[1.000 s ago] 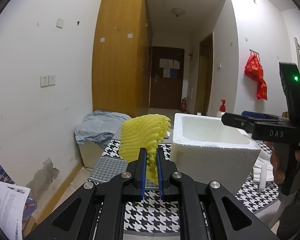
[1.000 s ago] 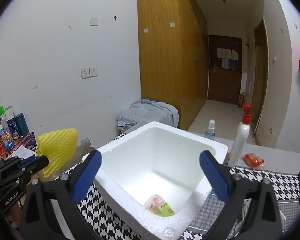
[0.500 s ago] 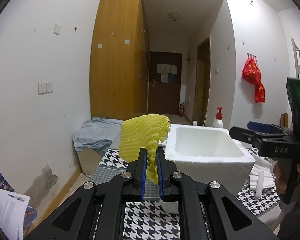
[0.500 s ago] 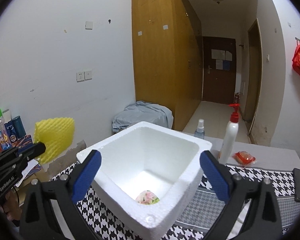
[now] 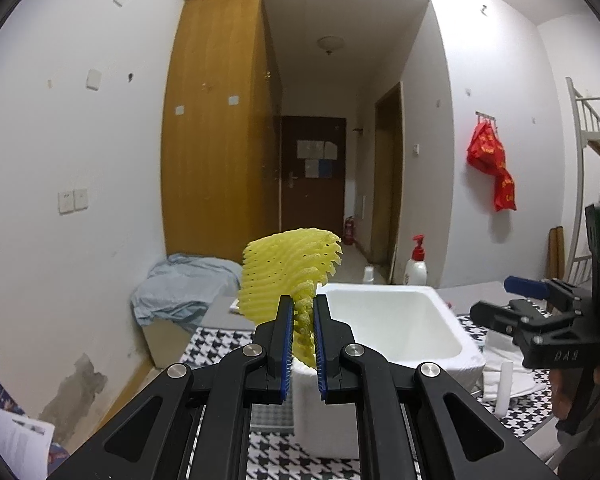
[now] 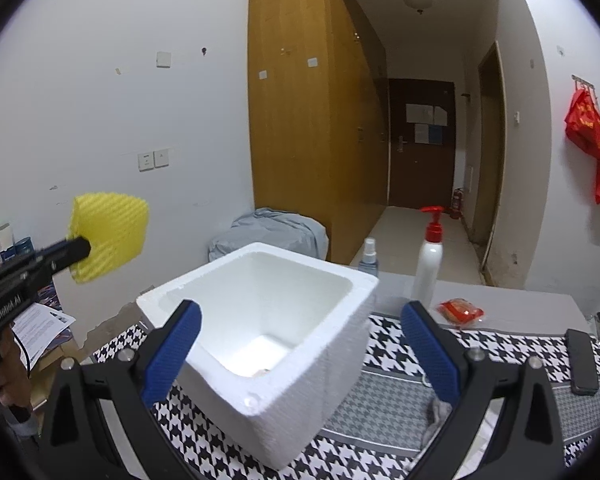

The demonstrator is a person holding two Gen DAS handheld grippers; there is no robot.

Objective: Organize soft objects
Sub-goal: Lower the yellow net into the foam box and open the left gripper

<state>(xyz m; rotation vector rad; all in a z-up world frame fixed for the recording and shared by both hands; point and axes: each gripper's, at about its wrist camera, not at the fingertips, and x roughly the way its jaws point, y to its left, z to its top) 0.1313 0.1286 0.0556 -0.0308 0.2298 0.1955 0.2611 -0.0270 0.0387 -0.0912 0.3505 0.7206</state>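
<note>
The yellow foam sheet [image 5: 288,268], at centre frame, is what we are carrying clamped in the left hand-held gripper [image 5: 301,332] toward the white foam box [image 6: 284,332]; the right hand-held gripper [image 6: 300,344] is standing open, and next we judge lowering inside.

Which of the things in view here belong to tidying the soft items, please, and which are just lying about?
Belong to the job:
yellow foam sheet, clamped in the left gripper
white foam box
right gripper, open

Just lying about:
pump bottle
spray bottle
red packet
grey cloth heap
</note>
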